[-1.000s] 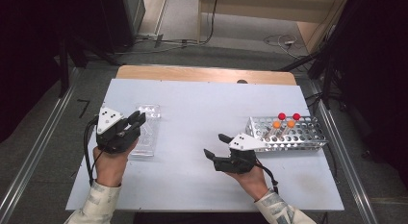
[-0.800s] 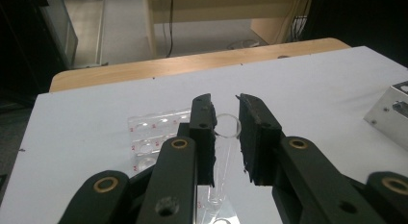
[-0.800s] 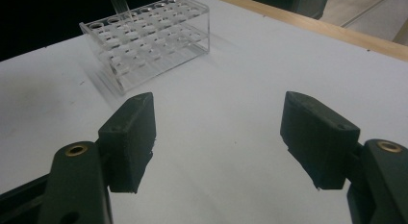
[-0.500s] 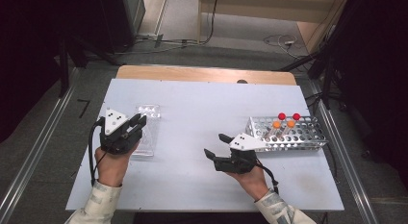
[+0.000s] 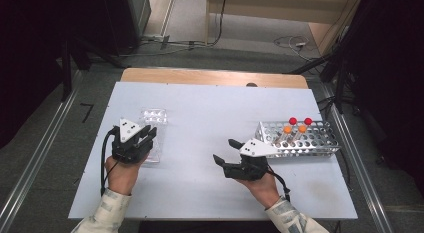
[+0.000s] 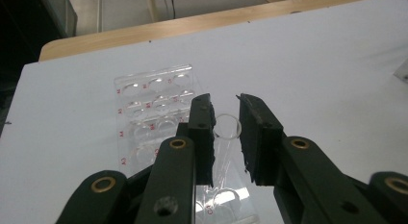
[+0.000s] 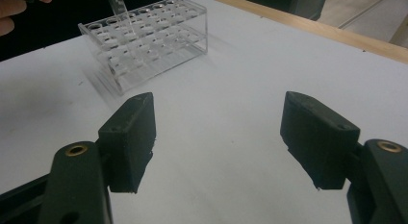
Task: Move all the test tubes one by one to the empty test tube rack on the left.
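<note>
**Operator:** I'll go from the biggest thing down. The pale grey tabletop (image 5: 200, 108) carries two racks. At about three o'clock stands the silver perforated metal tube rack (image 5: 320, 143), with two red-capped and two orange-capped tubes standing in it. At about nine o'clock stands the clear acrylic tube rack (image 6: 154, 104) with its rows of round holes.

**Observer:** And your hands?

**Operator:** My right gripper (image 5: 227, 152) rests at around five o'clock, just beside the metal rack's near-left corner, jaws spread wide with nothing between them. My left gripper (image 5: 147, 135) is over the acrylic rack, jaws pinched on a clear, uncapped glass test tube (image 6: 226, 128). In the left gripper view I see the tube's open mouth sitting between the pads, its body running back toward the camera.

**Observer:** So which step is this?

**Operator:** I judge it as seating that tube in the clear rack. The tube is held just above the rack's near rows; whether its foot has entered a hole I cannot tell.

**Observer:** What does the next move call for?

**Operator:** I think it needs the tube kept upright and lined up over one hole, then a straight, gentle descent before I loosen the jaws. Tilting it could catch the glass on the hole's edge.
</note>
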Tool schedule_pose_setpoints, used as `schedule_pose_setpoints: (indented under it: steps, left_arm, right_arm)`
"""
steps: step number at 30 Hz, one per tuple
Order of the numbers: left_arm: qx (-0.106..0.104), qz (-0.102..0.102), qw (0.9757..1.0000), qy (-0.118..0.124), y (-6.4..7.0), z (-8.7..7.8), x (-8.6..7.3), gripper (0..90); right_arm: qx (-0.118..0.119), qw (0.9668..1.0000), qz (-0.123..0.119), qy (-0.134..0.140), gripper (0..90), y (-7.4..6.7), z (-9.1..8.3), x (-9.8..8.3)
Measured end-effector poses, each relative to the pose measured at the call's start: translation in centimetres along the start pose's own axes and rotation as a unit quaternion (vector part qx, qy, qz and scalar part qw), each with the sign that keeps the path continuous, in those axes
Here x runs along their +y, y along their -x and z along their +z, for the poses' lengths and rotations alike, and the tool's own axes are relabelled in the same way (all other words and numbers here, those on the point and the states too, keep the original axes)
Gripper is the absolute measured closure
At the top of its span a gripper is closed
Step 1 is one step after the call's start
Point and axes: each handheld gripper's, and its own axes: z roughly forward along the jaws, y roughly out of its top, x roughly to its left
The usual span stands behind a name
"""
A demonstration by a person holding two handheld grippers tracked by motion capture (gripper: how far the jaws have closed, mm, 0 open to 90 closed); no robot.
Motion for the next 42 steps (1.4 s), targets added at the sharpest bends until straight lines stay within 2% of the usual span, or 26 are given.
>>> schedule_pose_setpoints:
  steps: [8, 14, 18, 21, 25, 28, 33, 42]
  left_arm:
    - [-0.006, -0.007, 0.9999, -0.007, -0.1, 0.3, -0.4, 74.7]
    - [-0.012, -0.013, 0.9998, -0.006, -0.2, 0.3, -0.5, 69.5]
    - [-0.020, -0.024, 0.9995, 0.006, -0.2, 0.1, -0.4, 59.3]
    - [-0.037, -0.048, 0.9981, 0.015, -0.4, 0.1, -0.4, 46.9]
    - [-0.037, -0.067, 0.9967, 0.027, -0.6, 0.0, -0.3, 30.4]
    - [-0.039, -0.075, 0.9959, 0.032, -0.6, 0.0, -0.3, 25.3]
    - [-0.035, -0.073, 0.9960, 0.035, -0.7, -0.2, -0.3, 23.5]
    - [-0.030, -0.075, 0.9960, 0.039, -0.7, -0.2, -0.2, 18.4]
  right_arm:
    - [0.000, 1.0000, 0.000, -0.001, 26.6, -0.1, 0.0, 0.0]
    - [0.002, 1.0000, 0.001, 0.000, 26.6, -0.1, 0.0, 0.0]
    - [0.000, 1.0000, 0.000, 0.001, 26.7, 0.0, 0.0, 0.0]
    - [-0.003, 1.0000, 0.001, 0.000, 26.6, 0.2, -0.1, -0.1]
    - [-0.010, 0.9999, 0.004, 0.002, 26.7, 0.7, -0.5, -0.1]
    - [-0.015, 0.9998, 0.008, 0.008, 26.9, 1.0, -1.2, -0.2]
    - [-0.029, 0.9993, 0.014, 0.018, 27.1, 2.0, -3.2, -0.5]
    - [-0.069, 0.9964, 0.037, 0.031, 27.1, 4.4, -7.2, -2.1]
